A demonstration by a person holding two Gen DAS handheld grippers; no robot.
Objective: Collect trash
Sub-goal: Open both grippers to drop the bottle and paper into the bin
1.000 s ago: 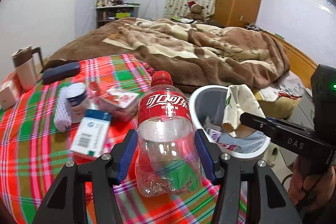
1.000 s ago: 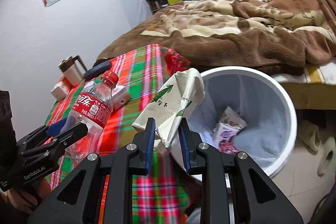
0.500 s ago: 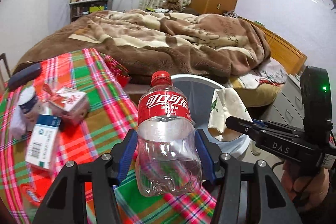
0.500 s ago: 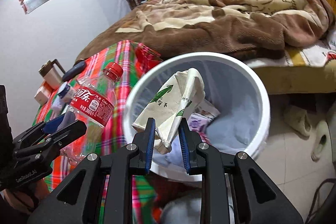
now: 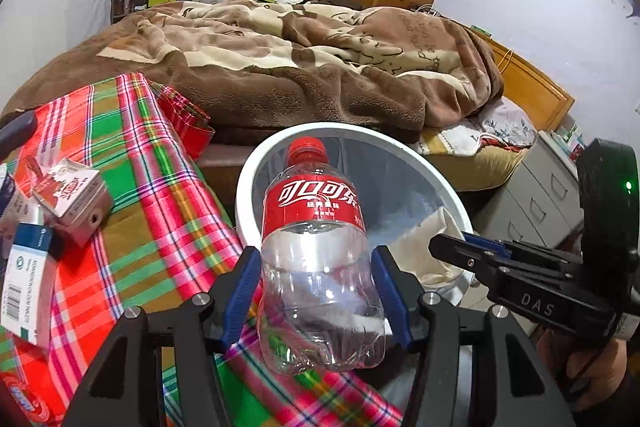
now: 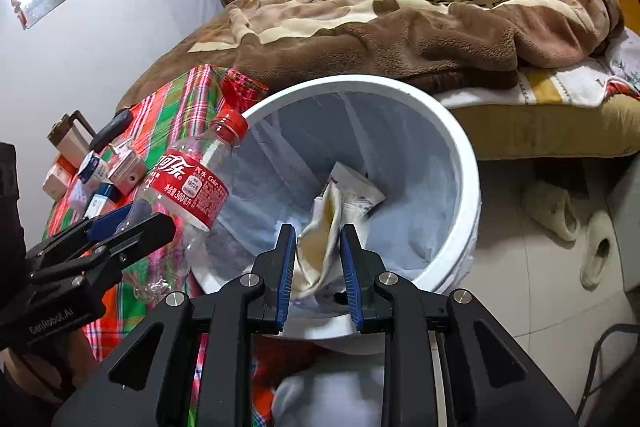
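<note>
A clear plastic cola bottle (image 5: 316, 267) with a red label and cap stands upright between the blue pads of my left gripper (image 5: 316, 283), which is shut on it. It hangs over the near left rim of the white trash bin (image 5: 352, 129). In the right wrist view, my right gripper (image 6: 318, 263) is shut on a crumpled cream paper bag (image 6: 324, 239) that hangs down inside the bin (image 6: 460, 147). The bottle (image 6: 192, 187) and left gripper (image 6: 132, 227) are at the bin's left edge. The right gripper (image 5: 452, 247) reaches over the bin's right rim.
A wrapper (image 6: 356, 183) lies at the bottom of the bin. The plaid-covered table (image 5: 160, 219) to the left carries small cartons (image 5: 72, 199) and a blue-white box (image 5: 28, 287). A bed with a brown blanket (image 5: 300, 67) lies behind, and slippers (image 6: 560, 211) sit on the floor.
Both grippers have moved from the table side toward the bin and tipped downward. The bottle now hangs at the bin's rim, and the paper bag has sunk inside the bin.
</note>
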